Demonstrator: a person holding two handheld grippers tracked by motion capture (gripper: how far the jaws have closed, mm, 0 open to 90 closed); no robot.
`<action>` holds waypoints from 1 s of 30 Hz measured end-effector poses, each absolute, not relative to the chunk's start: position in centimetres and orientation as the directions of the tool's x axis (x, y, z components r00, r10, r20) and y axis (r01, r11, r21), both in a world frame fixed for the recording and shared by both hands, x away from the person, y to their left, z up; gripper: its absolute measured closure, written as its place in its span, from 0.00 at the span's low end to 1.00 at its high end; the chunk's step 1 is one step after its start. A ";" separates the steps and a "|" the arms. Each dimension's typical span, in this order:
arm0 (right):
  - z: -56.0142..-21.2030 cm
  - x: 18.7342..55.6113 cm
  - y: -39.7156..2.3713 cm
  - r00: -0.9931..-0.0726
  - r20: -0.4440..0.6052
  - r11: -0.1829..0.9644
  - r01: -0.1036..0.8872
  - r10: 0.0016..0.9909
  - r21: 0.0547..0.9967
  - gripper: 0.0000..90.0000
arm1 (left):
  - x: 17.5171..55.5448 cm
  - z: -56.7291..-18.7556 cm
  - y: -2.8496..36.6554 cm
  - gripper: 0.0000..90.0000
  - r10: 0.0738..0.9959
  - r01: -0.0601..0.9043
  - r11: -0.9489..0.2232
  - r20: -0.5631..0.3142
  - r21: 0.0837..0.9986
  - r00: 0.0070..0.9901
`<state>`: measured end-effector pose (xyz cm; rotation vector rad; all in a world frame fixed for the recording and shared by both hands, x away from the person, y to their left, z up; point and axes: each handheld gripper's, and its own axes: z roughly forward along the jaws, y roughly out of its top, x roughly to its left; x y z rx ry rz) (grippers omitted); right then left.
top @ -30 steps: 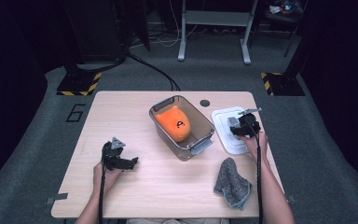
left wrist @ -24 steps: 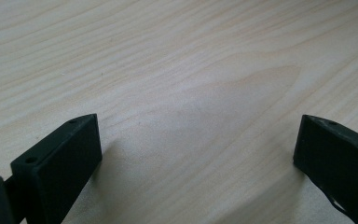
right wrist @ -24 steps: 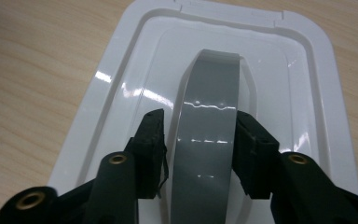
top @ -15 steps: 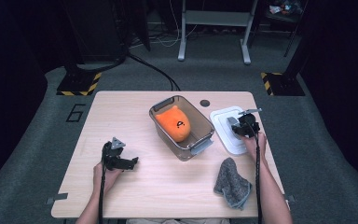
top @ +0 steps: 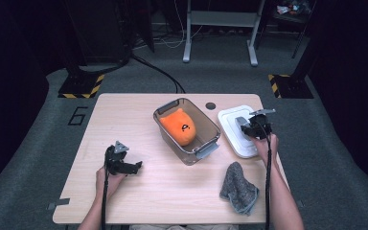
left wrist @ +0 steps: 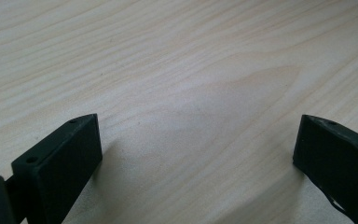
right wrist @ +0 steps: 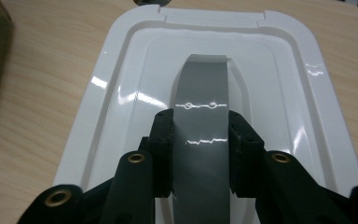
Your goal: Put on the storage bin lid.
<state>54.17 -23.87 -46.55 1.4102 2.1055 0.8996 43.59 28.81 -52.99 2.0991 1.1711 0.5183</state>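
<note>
R tongs just closed onto lid handle.

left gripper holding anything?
No: in the left gripper view the left gripper has its jaws wide apart over the bare wooden table, with nothing between them.

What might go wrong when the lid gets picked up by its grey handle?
The right gripper pinches only the smooth grey handle, so the white lid might slip or tip. Carried over to the clear bin, it could bump the rim or sit crooked over the orange toy.
</note>
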 end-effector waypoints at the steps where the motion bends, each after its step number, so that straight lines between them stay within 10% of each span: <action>1: -46.2 54.1 -24.0 -0.379 0.000 0.261 0.635 0.925 0.727 0.74 | 43.6 -53.0 28.8 0.01 0.855 0.589 -0.373 0.019 0.717 0.518; 30: -38.5 52.2 -23.8 -0.438 -0.046 0.315 0.566 0.898 0.762 0.74 | 43.6 -53.0 28.8 0.01 0.854 0.588 -0.376 0.022 0.716 0.519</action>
